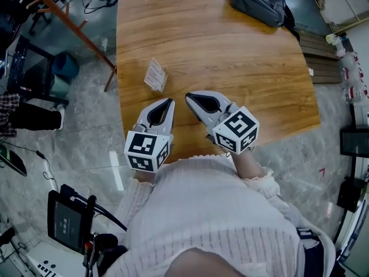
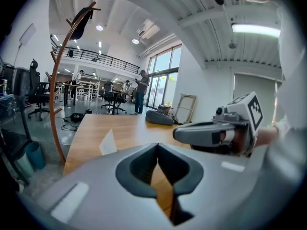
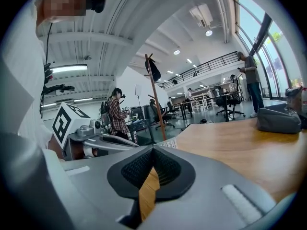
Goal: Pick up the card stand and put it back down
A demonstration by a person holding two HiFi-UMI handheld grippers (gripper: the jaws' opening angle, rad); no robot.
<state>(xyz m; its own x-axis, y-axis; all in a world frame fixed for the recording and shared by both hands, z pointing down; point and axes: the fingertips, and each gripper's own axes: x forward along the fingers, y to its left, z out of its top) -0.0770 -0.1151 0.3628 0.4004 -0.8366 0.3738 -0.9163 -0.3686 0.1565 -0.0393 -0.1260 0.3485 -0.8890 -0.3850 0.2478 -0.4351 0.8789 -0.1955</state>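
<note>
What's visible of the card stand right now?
The card stand is a small white card with fine dark print on one face, too small to read; the left gripper view shows a plain white side. The material looks like paper or thin plastic. It stands on edge on the wooden table near the table's left edge, touching only the tabletop. The left gripper and right gripper sit short of it, both shut and empty.

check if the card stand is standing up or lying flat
Standing up. In the left gripper view the card stand rises off the table as a slanted white panel.
</note>
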